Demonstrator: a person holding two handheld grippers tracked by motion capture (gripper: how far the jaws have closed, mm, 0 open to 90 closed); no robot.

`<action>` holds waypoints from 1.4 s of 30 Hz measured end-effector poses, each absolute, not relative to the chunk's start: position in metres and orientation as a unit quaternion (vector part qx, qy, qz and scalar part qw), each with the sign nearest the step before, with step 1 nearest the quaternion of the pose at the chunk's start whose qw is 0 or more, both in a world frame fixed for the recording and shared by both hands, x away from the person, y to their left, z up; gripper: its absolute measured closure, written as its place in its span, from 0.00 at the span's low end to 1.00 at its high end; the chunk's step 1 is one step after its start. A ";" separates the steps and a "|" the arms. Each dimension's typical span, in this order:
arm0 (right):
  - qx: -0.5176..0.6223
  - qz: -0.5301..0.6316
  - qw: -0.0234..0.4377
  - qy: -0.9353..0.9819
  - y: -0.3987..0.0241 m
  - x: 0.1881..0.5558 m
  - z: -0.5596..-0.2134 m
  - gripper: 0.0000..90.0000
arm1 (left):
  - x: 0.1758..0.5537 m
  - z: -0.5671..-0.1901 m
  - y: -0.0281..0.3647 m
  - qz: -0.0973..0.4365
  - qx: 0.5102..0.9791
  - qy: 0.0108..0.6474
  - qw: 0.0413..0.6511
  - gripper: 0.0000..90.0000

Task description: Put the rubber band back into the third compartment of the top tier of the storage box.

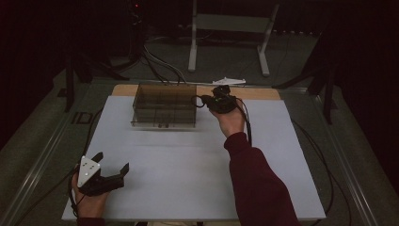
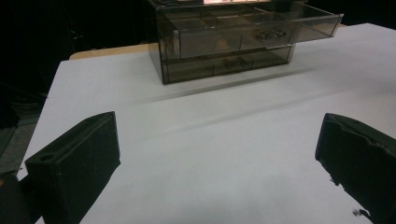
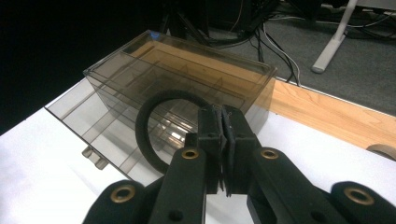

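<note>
I saw open white worktop [image 1: 188, 174] between my left claw [image 1: 111, 170] and the smoked drawer box [image 1: 163, 106], which blocked the far middle, its top drawer [image 2: 261, 29] jutting forward beside my right claw [image 1: 207, 100].

Drawer box [image 1: 163, 106] sits at table's [image 1: 188, 188] far edge, left of centre
</note>
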State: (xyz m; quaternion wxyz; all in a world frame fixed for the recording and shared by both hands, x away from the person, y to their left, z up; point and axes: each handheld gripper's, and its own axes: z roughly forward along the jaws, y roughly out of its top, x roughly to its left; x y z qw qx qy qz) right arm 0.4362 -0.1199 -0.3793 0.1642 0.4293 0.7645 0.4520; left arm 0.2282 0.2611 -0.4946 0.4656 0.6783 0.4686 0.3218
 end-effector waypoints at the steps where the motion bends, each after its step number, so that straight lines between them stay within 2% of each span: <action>1: 0.429 0.452 0.164 0.764 -0.120 0.436 -0.379 0.98 | 0.228 -0.495 0.261 0.322 0.678 0.469 0.466 0.01; 42: 0.430 0.441 0.151 0.773 -0.081 0.443 -0.399 0.97 | 0.227 -0.494 0.264 0.327 0.669 0.474 0.469 0.01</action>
